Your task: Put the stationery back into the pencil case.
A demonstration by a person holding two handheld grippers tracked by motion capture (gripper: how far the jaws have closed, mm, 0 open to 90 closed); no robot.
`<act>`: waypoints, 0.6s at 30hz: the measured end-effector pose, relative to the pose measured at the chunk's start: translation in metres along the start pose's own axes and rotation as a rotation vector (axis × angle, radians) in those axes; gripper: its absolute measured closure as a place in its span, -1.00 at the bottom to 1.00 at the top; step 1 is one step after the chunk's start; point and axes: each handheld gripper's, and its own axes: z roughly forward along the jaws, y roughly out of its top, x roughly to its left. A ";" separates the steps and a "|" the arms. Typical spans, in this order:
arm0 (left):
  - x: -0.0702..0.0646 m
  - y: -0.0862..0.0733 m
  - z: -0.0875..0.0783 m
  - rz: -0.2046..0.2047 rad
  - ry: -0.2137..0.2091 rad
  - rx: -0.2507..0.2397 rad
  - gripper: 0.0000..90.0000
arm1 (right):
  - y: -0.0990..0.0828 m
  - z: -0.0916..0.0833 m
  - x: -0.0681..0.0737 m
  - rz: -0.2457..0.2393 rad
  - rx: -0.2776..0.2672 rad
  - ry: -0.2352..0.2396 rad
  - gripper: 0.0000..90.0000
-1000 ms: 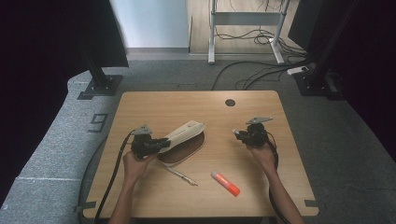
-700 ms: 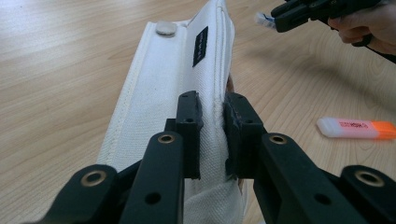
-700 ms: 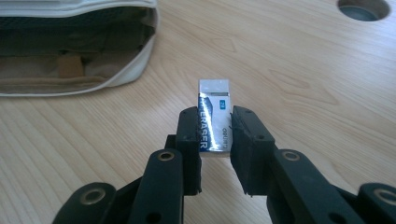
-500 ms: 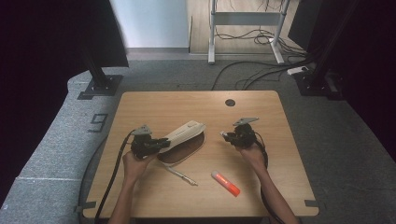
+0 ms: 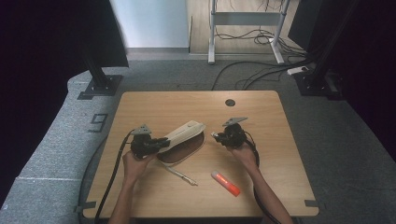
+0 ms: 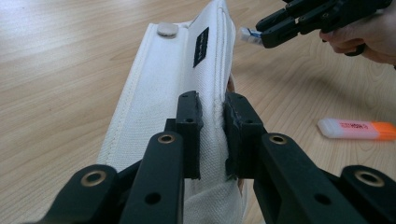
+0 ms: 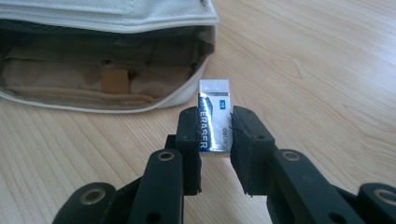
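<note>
A cream canvas pencil case (image 5: pixel 183 136) lies open on the wooden table (image 5: pixel 196 107), its brown inside (image 7: pixel 93 74) facing the right hand. My left gripper (image 5: pixel 156 143) is shut on the case's lifted flap (image 6: pixel 187 70), holding it up. My right gripper (image 5: pixel 215 136) is shut on a small white and blue eraser (image 7: pixel 214 122), which stands upright between the pads just in front of the case's open mouth. That eraser (image 6: pixel 248 35) also appears in the left gripper view, at the tip of the right gripper (image 6: pixel 261 35), close to the flap's far end.
An orange and white highlighter (image 5: pixel 225 183) lies on the table near the front, right of centre. A thin cord (image 5: pixel 180 173) trails from the case toward the front. A round cable hole (image 5: pixel 229 102) sits at the table's back. Cables hang off the front edge.
My right gripper has moved left across the table with the eraser, closing in on the open case. The left gripper and the case have stayed put.
</note>
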 end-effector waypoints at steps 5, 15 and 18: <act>0.000 0.000 0.000 -0.004 -0.001 -0.003 0.71 | 0.006 0.010 0.008 -0.016 0.010 0.014 0.59; 0.000 0.000 0.000 -0.006 -0.003 -0.003 0.71 | 0.015 0.026 0.022 -0.040 0.024 0.036 0.59; 0.000 0.000 0.000 -0.005 -0.002 -0.002 0.71 | 0.018 0.031 0.025 -0.048 0.028 0.043 0.59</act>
